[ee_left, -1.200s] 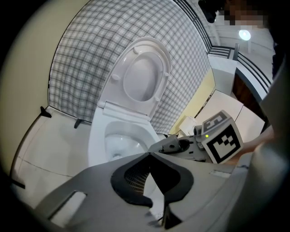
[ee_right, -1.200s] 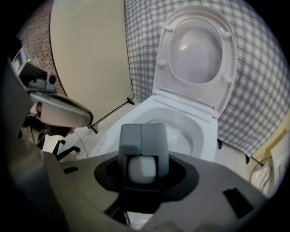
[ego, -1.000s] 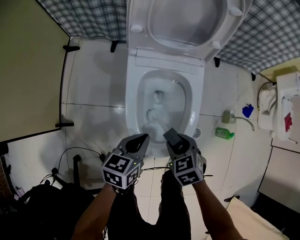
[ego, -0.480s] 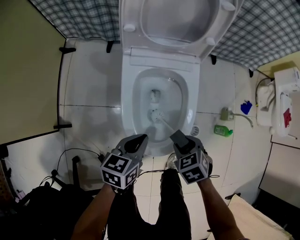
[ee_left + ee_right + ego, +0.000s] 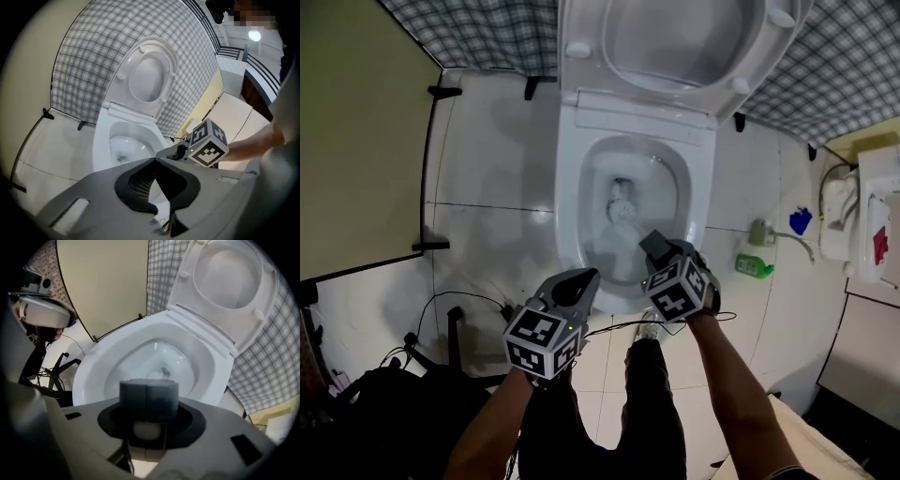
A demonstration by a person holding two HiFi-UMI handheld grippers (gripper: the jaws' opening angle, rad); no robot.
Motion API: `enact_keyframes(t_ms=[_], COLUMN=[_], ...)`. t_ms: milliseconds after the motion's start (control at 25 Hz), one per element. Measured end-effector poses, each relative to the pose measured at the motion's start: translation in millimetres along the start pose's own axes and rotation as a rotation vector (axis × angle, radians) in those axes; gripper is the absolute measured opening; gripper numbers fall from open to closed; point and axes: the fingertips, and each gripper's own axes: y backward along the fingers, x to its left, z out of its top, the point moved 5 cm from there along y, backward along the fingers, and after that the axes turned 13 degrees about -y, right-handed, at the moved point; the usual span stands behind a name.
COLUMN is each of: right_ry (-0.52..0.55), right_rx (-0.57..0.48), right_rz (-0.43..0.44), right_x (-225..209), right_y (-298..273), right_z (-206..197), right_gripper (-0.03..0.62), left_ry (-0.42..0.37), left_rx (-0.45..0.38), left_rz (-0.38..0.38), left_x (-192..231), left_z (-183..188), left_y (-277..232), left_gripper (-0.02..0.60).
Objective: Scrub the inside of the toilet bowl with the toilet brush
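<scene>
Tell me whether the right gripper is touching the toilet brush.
Touching. The right gripper view shows the right gripper shut on the white handle of the toilet brush, with the handle pinched between its pads.

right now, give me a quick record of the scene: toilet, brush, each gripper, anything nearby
toilet bowl: open, seat and lid raised
toilet brush: head low inside the bowl, handle in the right gripper
right gripper: shut on the brush handle, over the bowl's front rim
left gripper: shut, empty, just outside the bowl's front left
green bottle: on the floor, right of the toilet
</scene>
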Motion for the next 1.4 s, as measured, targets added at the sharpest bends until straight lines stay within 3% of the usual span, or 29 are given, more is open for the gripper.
enact_keyframes(t_ms=[440, 800, 1120, 1280, 1400], right_ry=[-0.023, 0.067, 0.143, 0.087, -0.025], right_rx=[0.022, 0.04, 0.116, 0.096, 0.029], right_rz=[0.011, 0.041, 0.084, 0.095, 0.089], right_x=[-19.8, -1.4, 19.8, 21.5, 16.2], right_y=[-23.9, 40.4, 103.7, 119.6, 130.2], right_z=[19.8, -29.4, -53.9, -59.5, -58.3], right_gripper=[0.181, 0.181, 0.181, 0.179, 0.179], left_ry=[0.016, 0.002, -0.011, -0.025, -0.045], left_rx=[-0.015, -0.025, -0.039, -0.027, -0.023], left_rz=[0.006, -0.009, -0.015, -0.021, -0.022], left_x=[0.7, -16.7, -39.0, -50.8, -56.8], left_z=[5.9, 13.6, 25.7, 33.7, 42.1], left_y=[-13.2, -2.2, 23.0, 30.7, 36.6], left_gripper=[0.008, 0.008, 0.008, 0.008, 0.008])
